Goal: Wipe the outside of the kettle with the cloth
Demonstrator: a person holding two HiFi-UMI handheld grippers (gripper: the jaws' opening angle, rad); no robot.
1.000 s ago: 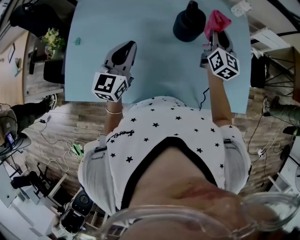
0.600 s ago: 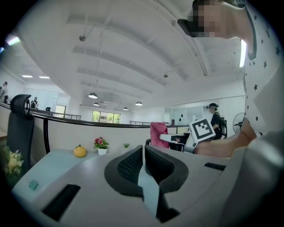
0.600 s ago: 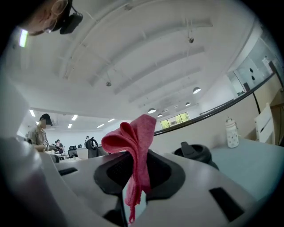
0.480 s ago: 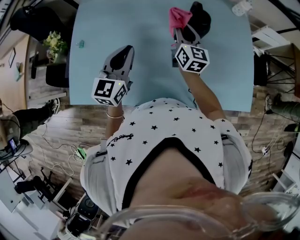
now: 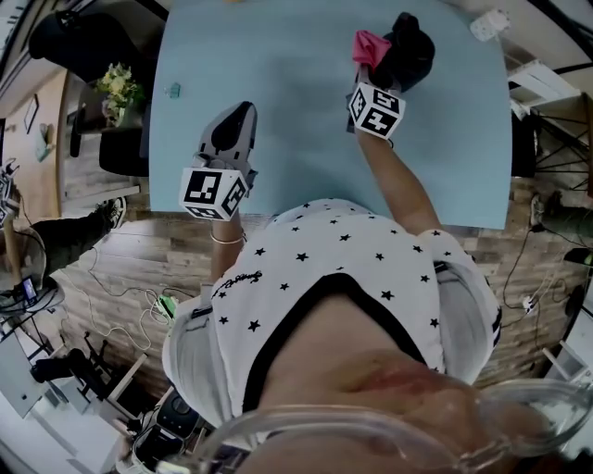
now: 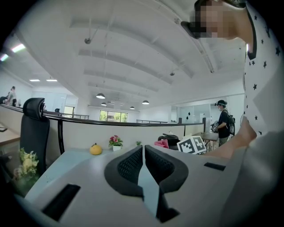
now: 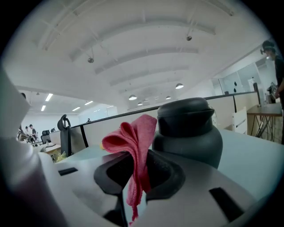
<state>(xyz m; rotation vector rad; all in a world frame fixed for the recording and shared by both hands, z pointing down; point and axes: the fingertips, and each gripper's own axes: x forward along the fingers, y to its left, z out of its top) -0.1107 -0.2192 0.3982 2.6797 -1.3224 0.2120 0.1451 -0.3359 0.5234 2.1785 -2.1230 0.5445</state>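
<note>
A dark grey kettle (image 5: 408, 51) (image 7: 188, 131) stands at the far right of the light blue table (image 5: 278, 83). My right gripper (image 5: 368, 69) (image 7: 135, 166) is shut on a pink cloth (image 5: 371, 44) (image 7: 133, 137), which bunches up above the jaws right beside the kettle's left side. Whether the cloth touches the kettle I cannot tell. My left gripper (image 5: 230, 125) (image 6: 143, 159) hovers near the table's front left, jaws together with nothing between them. The cloth (image 6: 162, 143) and the right gripper's marker cube (image 6: 191, 144) show far off in the left gripper view.
A small orange fruit (image 6: 95, 149) and a small potted flower (image 6: 116, 142) sit at the table's far edge. A tiny green object (image 5: 172, 90) lies near the left edge. A black office chair (image 6: 34, 128) stands beside the table. A white power strip (image 5: 488, 25) lies at the far right corner.
My right gripper carried the pink cloth from the kettle's right side across to its left side, then a little farther in against it. The left gripper stayed almost still.
</note>
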